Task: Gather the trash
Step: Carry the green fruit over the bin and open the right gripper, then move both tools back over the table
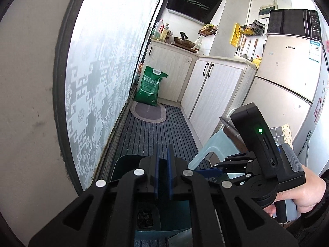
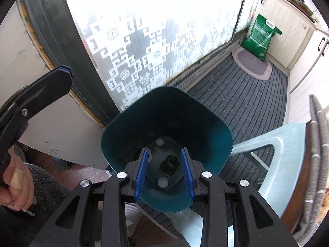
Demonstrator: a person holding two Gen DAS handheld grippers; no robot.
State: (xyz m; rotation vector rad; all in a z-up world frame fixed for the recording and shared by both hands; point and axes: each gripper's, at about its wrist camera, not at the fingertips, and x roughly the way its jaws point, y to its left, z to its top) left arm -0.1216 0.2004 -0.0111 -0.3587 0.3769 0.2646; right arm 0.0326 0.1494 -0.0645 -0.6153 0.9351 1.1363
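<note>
A teal trash bin [image 2: 164, 107] stands on the floor by the glass door, seen from above in the right wrist view. A dark crumpled piece of trash [image 2: 169, 164] lies on its bottom. My right gripper [image 2: 165, 149] hangs open over the bin's mouth, and its blue pads touch nothing. My left gripper [image 1: 164, 145] is shut and empty, raised above the bin's rim [image 1: 123, 160] and pointing along the kitchen floor. The left wrist view shows the trash [image 1: 145, 219] deep in the bin. To its right is the right gripper [image 1: 205, 171], held in a hand. The left gripper [image 2: 64, 72] shows at the upper left of the right wrist view.
A pale blue plastic stool [image 2: 287, 135] stands right beside the bin. A patterned frosted glass door [image 1: 98, 72] runs along the left. A striped dark mat [image 1: 156, 131] covers the floor, with a green sack [image 1: 151, 86] at the far end, cabinets [image 1: 216, 86] and a fridge [image 1: 287, 86] on the right.
</note>
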